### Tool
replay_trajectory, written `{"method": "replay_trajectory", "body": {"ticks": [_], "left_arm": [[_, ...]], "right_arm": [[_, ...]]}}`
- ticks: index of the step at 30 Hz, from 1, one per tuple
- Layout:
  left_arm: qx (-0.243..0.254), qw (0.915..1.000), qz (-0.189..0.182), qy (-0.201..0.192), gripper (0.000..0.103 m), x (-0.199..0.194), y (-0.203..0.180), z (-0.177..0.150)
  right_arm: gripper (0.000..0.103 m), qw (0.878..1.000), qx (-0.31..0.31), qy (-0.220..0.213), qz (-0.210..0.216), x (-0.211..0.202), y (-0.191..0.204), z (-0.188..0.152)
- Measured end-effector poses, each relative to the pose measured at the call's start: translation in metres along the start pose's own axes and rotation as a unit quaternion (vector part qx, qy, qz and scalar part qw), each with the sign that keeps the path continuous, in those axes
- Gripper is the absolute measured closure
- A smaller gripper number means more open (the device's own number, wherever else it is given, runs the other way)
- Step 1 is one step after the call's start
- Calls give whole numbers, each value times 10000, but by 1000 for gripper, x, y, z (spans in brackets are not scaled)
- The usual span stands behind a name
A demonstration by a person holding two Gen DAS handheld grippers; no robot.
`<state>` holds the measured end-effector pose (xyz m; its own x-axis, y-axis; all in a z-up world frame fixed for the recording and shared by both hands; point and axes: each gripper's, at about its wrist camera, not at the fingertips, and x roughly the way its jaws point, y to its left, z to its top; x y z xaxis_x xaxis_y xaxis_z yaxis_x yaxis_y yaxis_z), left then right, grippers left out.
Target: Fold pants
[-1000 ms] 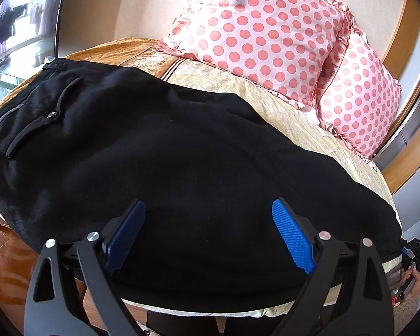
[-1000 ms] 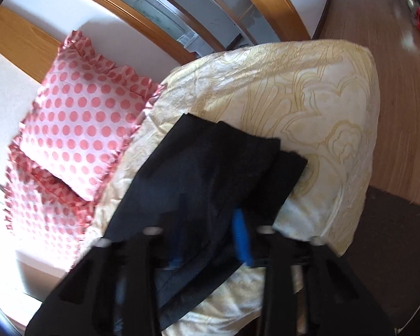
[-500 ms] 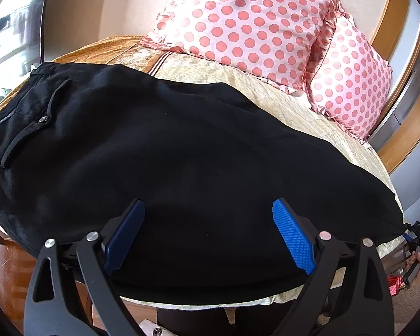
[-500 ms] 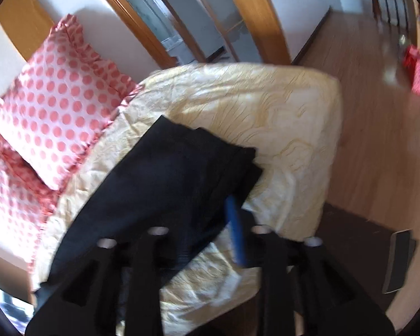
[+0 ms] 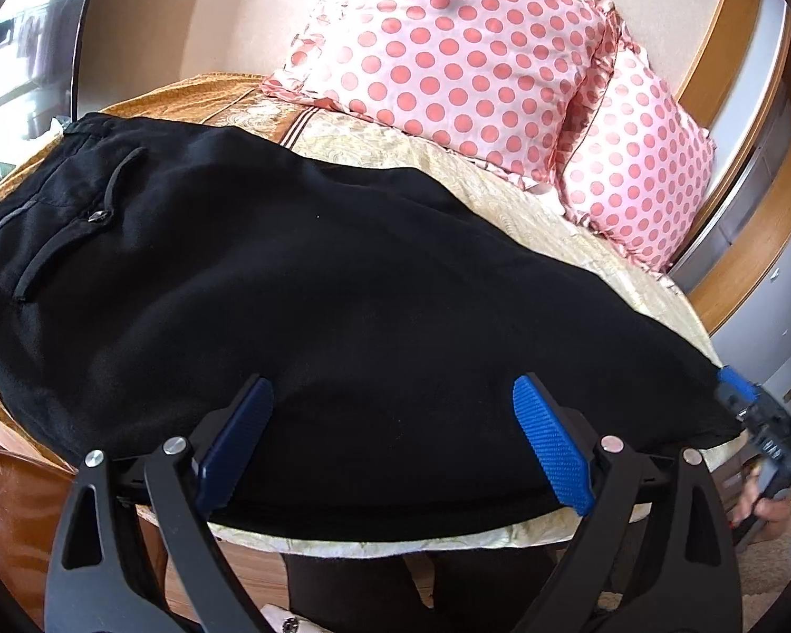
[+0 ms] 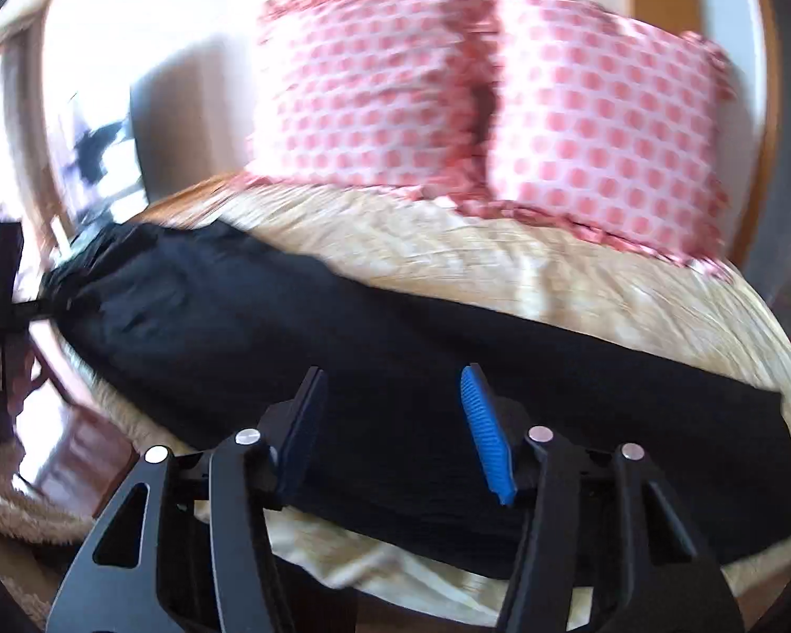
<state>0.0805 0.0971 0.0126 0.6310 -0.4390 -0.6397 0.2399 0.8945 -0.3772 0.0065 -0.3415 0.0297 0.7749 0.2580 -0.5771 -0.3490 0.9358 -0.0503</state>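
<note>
My left gripper (image 5: 393,440) sits nearest, its blue pads spread wide and pinching nothing, poised over the near edge of the black pants (image 5: 300,285). My right gripper (image 6: 390,432) is likewise spread, though less widely, empty, and over the same near edge further to the right; that view is blurred, so I cannot tell whether either pad touches the cloth.

The pants lie flat on the bed (image 5: 501,190), legs stacked one on the other, with their long axis running left to right across my front. The waistband and a buttoned back pocket (image 5: 97,216) are at the far left, closer to my left gripper; the leg hems (image 6: 775,453) reach the right end, closer to my right gripper. So the garment lies directly ahead of both grippers, broadside on.

I judge the lengthwise fold is done and the crosswise fold remains: the hems must travel left along that axis to meet the waistband, which suits my right gripper to take the hems.

Beyond the pants, the cream bedspread (image 6: 580,274) runs back to two pink polka-dot pillows (image 5: 448,47) against the wall.
</note>
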Motion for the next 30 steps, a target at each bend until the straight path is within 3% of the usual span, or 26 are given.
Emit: {"method": "replay_trajectory", "body": {"ticks": [3,7,16,18,20,22,27,30], "left_arm": [[-104,9997,-128,-163,11,-16,7,0],[-25,9992,-9,-399,10,-36,12,-3],[155,9976,336,-582,10,-51,17,5],[168,9968,427,-648,10,-56,19,5],[126,9962,485,-718,10,-61,22,6],[68,9957,516,-766,9,-64,25,7],[61,9953,571,-785,9,-64,26,10],[168,9957,500,-760,9,-59,19,13]], "right_arm": [[56,9970,-584,149,494,20,38,0],[57,9907,-1052,81,858,24,63,1],[64,9728,-2069,542,886,54,101,-5],[69,9712,-2138,515,916,56,103,-3],[92,9698,-2184,570,923,59,105,-2],[94,9686,-2270,536,856,59,108,-3],[96,9710,-2009,442,1223,44,103,-2],[96,9658,-2239,606,1157,46,110,-11]]}}
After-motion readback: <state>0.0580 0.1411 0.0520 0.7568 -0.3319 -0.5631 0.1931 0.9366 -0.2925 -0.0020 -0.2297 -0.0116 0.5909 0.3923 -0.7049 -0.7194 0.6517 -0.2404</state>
